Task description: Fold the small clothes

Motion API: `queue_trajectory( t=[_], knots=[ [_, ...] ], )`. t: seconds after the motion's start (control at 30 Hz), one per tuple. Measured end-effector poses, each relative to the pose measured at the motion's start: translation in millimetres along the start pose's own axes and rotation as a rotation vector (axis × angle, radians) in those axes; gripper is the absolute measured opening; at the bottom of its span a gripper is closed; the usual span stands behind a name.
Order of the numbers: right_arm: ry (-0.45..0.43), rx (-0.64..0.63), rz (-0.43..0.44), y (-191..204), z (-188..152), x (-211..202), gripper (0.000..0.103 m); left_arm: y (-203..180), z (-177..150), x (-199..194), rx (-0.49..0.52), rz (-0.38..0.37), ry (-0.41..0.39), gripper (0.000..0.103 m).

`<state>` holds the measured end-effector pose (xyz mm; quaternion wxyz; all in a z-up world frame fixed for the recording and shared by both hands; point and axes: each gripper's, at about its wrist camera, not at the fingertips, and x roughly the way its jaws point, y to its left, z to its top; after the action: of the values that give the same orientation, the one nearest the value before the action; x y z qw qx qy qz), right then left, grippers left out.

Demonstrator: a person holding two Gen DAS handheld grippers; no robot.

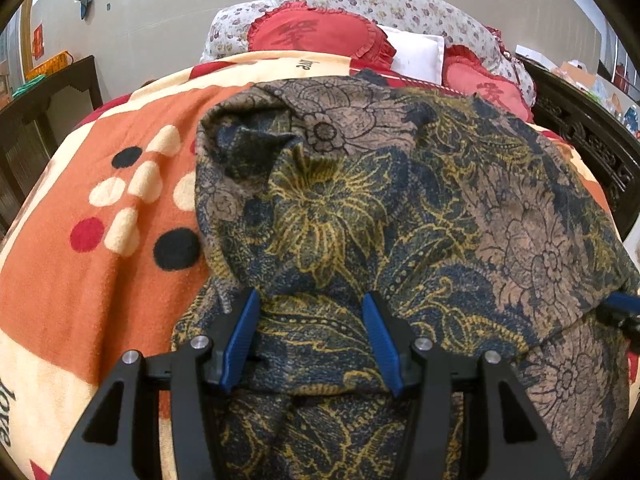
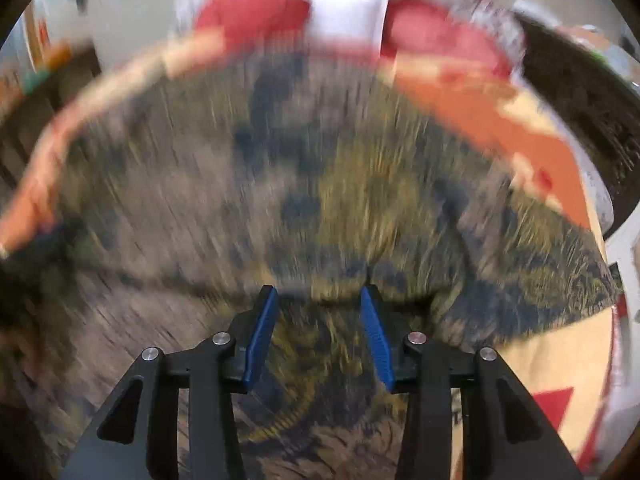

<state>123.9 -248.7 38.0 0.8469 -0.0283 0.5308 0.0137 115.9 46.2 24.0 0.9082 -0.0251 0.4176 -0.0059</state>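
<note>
the floral garment [image 1: 400, 208] spread on the bed's blanket [image 1: 80, 280] looks soft, light and floppy, best pinched at a hem or corner, with left hand-held gripper [image 1: 312, 300] and right hand-held gripper [image 2: 318, 294] both apart over it.

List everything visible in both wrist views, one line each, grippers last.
Floral patterned garment: one, dark blue, gold and tan, spread on the blanket.
Fleece blanket: one, orange and cream with dots, covering the bed.
Heart-shaped cushions: two, red, at the bed's far end.
White pillow: one, between the cushions.
Flowered quilt: one, pale, behind the cushions.
Dark wooden furniture: on both sides of the bed.
Left gripper: black, blue pads, open over the garment.
Right gripper: black, blue pads, open over the garment; view blurred.
</note>
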Motion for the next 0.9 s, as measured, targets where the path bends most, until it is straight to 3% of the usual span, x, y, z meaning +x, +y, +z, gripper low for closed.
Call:
queue_trajectory(
  t=[0.17,0.27,0.4,0.6,0.9],
  knots=[
    [-0.143,0.142,-0.079,3,-17,-68,0.044,0,0,0,0.001,0.001,0.000,0.056],
    [-0.119,0.232,-0.321,-4,-54,-93,0.050,0,0,0,0.000,0.000,0.000,0.056],
    [-0.063,0.276,-0.413,-20,-97,-99,0.050,0,0,0,0.001,0.002,0.000,0.056],
    [-0.011,0.241,-0.431,-27,-126,-98,0.050,1,0,0,0.001,0.001,0.000,0.056],
    [0.025,0.239,-0.410,-27,-140,-89,0.050,1,0,0,0.001,0.001,0.000,0.056]
  ],
)
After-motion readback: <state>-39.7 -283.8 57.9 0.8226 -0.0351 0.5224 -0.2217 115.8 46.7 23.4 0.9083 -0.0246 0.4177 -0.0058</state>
